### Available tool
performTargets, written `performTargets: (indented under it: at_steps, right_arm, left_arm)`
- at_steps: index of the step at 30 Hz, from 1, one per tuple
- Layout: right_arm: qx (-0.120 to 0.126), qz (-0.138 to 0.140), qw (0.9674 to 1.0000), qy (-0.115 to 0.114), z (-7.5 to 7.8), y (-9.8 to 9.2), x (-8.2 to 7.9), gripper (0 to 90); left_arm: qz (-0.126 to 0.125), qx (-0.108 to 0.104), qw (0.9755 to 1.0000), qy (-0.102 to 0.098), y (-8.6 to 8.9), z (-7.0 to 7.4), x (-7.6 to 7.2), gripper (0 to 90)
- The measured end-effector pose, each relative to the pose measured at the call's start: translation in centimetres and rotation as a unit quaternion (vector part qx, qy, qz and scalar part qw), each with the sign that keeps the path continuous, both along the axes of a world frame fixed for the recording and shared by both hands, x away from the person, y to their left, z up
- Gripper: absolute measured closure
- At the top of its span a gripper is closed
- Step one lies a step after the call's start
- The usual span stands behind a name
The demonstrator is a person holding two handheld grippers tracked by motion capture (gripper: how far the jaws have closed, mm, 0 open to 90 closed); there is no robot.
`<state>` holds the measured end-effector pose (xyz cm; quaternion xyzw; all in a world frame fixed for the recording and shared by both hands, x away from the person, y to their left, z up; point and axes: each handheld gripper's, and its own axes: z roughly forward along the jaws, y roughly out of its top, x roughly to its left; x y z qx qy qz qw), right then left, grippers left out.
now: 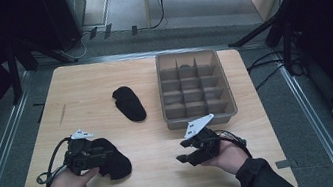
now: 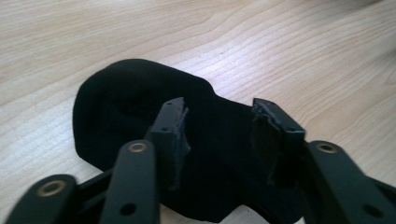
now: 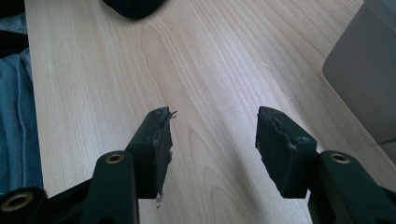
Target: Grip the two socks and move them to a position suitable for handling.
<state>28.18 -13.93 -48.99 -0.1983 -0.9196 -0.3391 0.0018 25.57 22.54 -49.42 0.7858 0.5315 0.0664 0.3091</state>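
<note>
Jaws of the left gripper (image 2: 219, 135) are seen parted astride a black sock (image 2: 140, 107) lying flat on the desk (image 1: 157, 176), pads clear of the fabric, likely a release or pre-grasp. Right gripper (image 3: 212, 140) is held wide open and empty over bare wood, near the compartment tray (image 1: 196, 89); a second sock (image 1: 129, 103) is left mid-desk.

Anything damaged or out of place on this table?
Pad linings look frayed: on the right gripper a torn shred curls off one pad, and the left gripper pads have ragged edges above the black sock.
</note>
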Motion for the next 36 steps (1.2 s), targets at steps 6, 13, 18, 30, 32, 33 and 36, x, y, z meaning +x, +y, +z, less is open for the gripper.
performTargets:
  at_steps: [6, 13, 18, 30, 32, 33, 36]
  right_arm:
    - [0.013, 0.000, 0.9999, -0.001, 0.2, 0.0, 0.0, 46.6]
    - [0.012, -0.004, 0.9999, -0.001, 0.1, -0.1, 0.1, 46.5]
    - [0.010, -0.002, 0.9999, -0.003, 0.1, -0.2, 0.0, 47.2]
    - [0.035, -0.022, 0.9991, 0.006, 0.4, -0.5, 0.2, 49.6]
    - [0.033, -0.023, 0.9992, 0.003, 0.5, -0.6, 0.2, 49.6]
    - [0.033, -0.024, 0.9992, 0.003, 0.5, -0.6, 0.2, 49.6]
    - [0.031, -0.026, 0.9992, 0.004, 0.4, -0.7, 0.2, 49.3]
  left_arm:
    - [0.004, 0.007, 0.9998, -0.018, 0.4, 0.2, 0.4, 45.4]
    - [0.002, 0.004, 0.9992, -0.041, 0.8, 0.5, 2.5, 43.9]
    - [0.005, 0.002, 0.9991, -0.043, 0.9, 0.6, 3.9, 43.6]
    - [-0.007, 0.001, 0.9982, -0.059, 0.4, 1.4, 6.6, 42.3]
    - [-0.013, -0.001, 0.9984, -0.056, 0.3, 1.3, 7.1, 42.5]
    - [-0.015, -0.004, 0.9984, -0.055, 0.2, 1.3, 7.3, 42.6]
    - [-0.021, 0.003, 0.9980, -0.059, -0.1, 1.4, 8.2, 42.7]
